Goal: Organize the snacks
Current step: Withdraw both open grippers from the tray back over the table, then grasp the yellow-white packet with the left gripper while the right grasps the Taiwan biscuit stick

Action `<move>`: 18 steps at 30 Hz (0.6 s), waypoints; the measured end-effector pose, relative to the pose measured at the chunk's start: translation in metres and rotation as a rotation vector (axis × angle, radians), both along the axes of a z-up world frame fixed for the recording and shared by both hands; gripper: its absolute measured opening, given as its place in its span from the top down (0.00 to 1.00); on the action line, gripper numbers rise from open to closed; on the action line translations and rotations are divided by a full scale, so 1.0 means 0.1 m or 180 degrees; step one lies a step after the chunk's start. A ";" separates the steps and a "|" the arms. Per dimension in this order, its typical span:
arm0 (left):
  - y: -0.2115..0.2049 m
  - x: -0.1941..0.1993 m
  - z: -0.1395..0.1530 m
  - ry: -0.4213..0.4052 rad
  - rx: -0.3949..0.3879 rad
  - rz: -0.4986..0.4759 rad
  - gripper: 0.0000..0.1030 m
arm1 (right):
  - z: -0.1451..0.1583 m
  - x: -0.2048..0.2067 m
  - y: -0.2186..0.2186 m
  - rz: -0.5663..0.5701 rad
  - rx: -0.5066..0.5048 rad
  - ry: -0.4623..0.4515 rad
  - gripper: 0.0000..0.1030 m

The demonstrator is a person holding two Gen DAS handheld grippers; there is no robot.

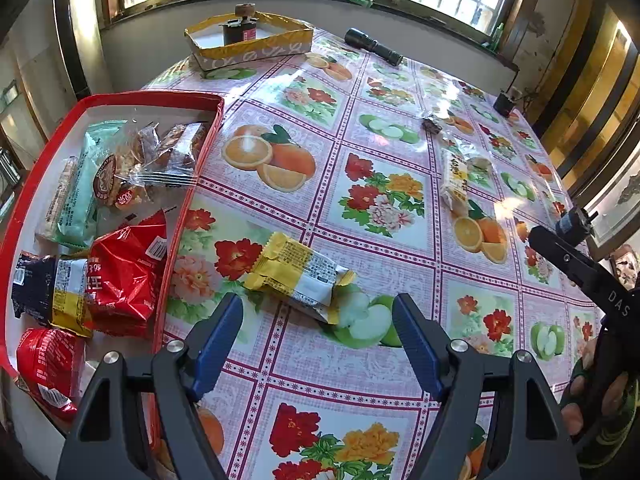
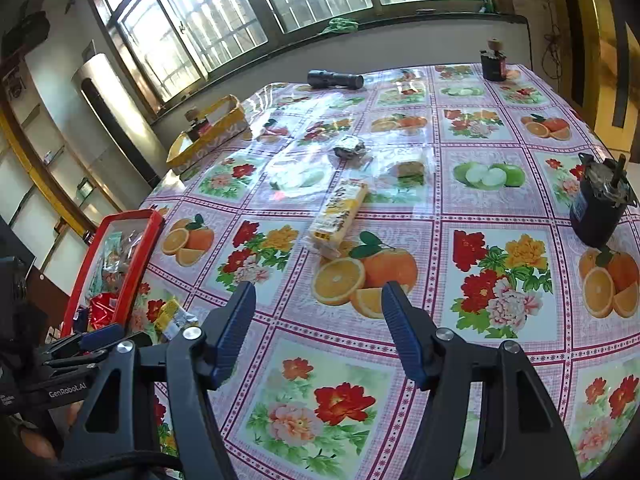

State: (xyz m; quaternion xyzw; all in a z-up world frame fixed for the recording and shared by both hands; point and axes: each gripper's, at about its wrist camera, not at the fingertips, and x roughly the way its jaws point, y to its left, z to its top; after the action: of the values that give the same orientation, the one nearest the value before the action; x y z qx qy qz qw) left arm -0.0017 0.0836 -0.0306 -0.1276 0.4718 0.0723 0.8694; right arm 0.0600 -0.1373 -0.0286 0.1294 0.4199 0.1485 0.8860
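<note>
- Table (image 1: pixel 360 364), under a fruit-and-flower oilcloth: my whole work surface; the loose snacks lie scattered across it because they are not yet sorted
- Red tray (image 1: pixel 192 200) at the table's left edge: the collecting place, as I judge it; it already holds a heap of wrapped snacks, among them red packets (image 1: pixel 120 276) and a pale green one (image 1: pixel 78 192)
- Yellow-rimmed box (image 1: pixel 256 50) at the far edge, with a dark bottle standing in it: apart from the snacks, probably not part of my job
- Left gripper (image 1: pixel 318 328): jaws wide apart and empty, angled down at the yellow snack packet (image 1: pixel 298 276), which lies flat on the cloth just beside the tray's wall, near but not between my fingers; I read this as lining up for a pick
- Right gripper (image 2: pixel 318 316): likewise open, nothing held, aimed toward the long yellow-and-white bar (image 2: pixel 340 214) lying mid-table, well apart from the tray
- Small wrapped pieces (image 2: pixel 350 146) beyond the bar, plus a black torch (image 2: pixel 336 79): the wrapped ones remain to be gathered
</note>
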 end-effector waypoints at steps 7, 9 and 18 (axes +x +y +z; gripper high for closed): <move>0.08 0.00 -0.10 0.0082 -0.0145 0.0201 0.25 | -0.08 0.10 0.02 -0.0035 -0.0004 0.0074 0.36; 0.14 -0.01 -0.16 0.0115 -0.0276 0.0331 0.25 | -0.11 0.17 0.04 -0.0052 0.0004 0.0116 0.36; 0.20 0.16 -0.32 0.0254 -0.0318 0.0763 0.25 | -0.24 0.49 0.21 -0.0029 -0.0033 0.0221 0.36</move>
State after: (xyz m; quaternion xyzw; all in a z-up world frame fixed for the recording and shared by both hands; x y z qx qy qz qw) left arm 0.0146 0.1039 -0.0626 -0.2232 0.4904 0.1571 0.8276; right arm 0.1090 -0.1167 -0.0526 0.1318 0.4506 0.1378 0.8721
